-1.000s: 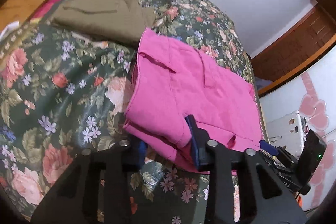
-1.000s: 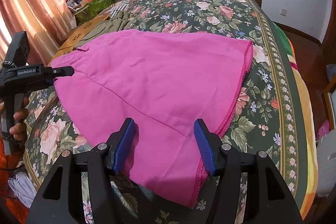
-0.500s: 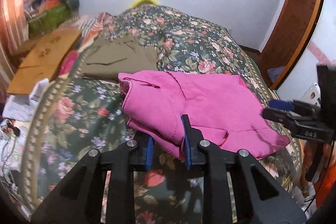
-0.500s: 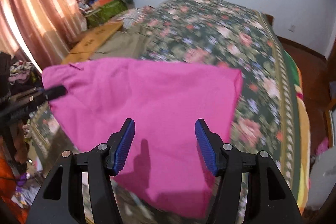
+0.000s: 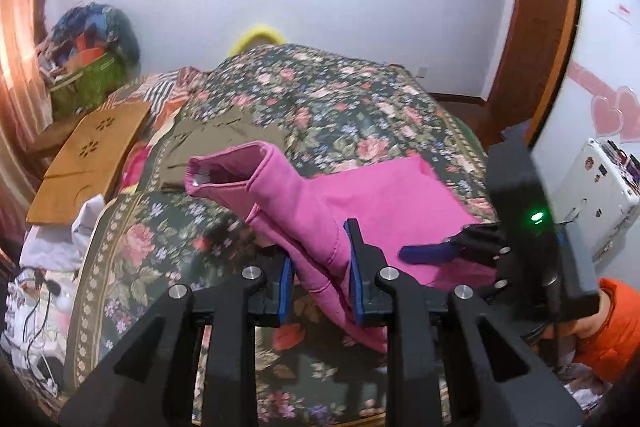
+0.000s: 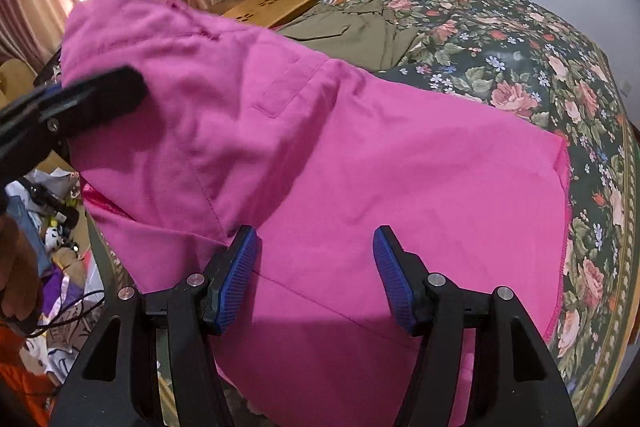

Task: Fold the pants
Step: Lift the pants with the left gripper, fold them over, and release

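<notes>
On a floral bedspread (image 5: 328, 107), lay pink pants (image 5: 384, 195), one end raised off the bed. Left gripper (image 5: 320, 275): jaws nearly together, pinched on a thick fold of the pants, waistband hanging open beyond. Right gripper (image 6: 316, 275): jaws about halfway apart over the flat pink cloth, holding nothing, blue pads (image 6: 236, 275) clear of the fabric. Behind, folded olive garment (image 6: 352, 27) beside a wooden board (image 5: 88, 155); orange sleeve (image 5: 612, 327) at lower right.
</notes>
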A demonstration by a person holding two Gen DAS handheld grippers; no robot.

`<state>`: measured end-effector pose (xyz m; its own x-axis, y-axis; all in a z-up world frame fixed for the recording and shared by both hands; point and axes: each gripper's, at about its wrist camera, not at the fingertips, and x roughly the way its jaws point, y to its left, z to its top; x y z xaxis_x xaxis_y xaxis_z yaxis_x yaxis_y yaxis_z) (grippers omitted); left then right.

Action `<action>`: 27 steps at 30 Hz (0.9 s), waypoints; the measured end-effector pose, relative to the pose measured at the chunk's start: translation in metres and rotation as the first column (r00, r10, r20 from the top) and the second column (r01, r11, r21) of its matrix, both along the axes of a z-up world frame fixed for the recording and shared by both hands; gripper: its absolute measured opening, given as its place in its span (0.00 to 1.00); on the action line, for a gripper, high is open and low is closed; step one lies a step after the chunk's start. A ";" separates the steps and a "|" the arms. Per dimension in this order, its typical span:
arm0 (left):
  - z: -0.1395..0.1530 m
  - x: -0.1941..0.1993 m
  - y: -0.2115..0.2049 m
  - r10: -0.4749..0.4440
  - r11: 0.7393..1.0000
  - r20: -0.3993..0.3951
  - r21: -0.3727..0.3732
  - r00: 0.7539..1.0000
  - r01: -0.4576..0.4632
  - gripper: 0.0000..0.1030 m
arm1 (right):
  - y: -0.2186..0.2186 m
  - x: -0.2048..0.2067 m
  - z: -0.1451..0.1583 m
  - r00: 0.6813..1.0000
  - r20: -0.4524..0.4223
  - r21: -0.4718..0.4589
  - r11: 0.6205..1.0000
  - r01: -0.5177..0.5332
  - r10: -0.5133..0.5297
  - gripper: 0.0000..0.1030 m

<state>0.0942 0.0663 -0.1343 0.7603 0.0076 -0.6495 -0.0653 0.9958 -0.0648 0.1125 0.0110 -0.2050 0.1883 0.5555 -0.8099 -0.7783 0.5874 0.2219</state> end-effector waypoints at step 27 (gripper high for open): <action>0.014 0.041 -0.110 -0.275 0.955 0.010 0.122 0.961 0.271 0.21 | -0.124 -0.004 0.000 0.954 -0.063 0.112 0.948 0.299 -0.293 0.56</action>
<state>0.1348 -0.0441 -0.1202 0.7613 -0.1270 -0.6358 0.2102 0.9760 0.0568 0.1088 -0.1125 -0.2045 0.3239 0.5732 -0.7527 -0.5608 0.7570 0.3352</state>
